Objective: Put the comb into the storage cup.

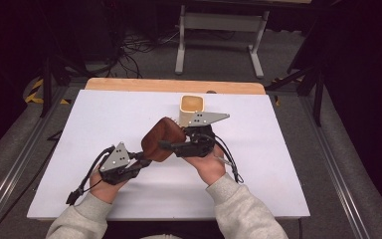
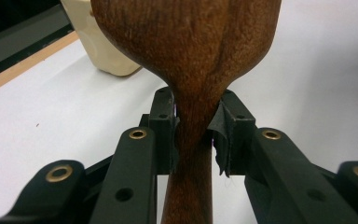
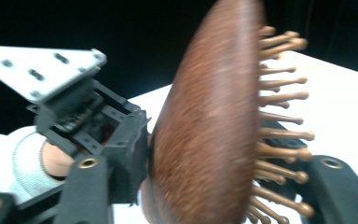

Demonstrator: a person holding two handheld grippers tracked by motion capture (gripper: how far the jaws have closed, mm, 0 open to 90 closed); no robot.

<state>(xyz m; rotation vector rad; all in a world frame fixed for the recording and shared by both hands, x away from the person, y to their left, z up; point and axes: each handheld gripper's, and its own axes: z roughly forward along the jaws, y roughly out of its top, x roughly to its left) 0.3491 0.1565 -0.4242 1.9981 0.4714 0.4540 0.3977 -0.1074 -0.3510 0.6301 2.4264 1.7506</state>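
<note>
Handover step: left tool (image 1: 142, 160) clamps wooden hairbrush (image 1: 162, 139) at its neck; right tool (image 1: 165, 145) grips the head, back and bristles. Next: left releases, right carries toward cream cup (image 1: 192, 107).

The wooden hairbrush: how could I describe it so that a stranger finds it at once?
Look at the middle of the white table, just in front of the cream cup. The hairbrush is there, lifted between the two grippers. It is the one dark brown thing, oval, with wooden pins on one side.

White sheet-covered tabletop (image 1: 104, 124) with bare wooden far edge (image 1: 174, 85); cream square-mouthed cup (image 1: 192, 108) near back; grey metal stand (image 1: 221, 37) on floor beyond.
</note>
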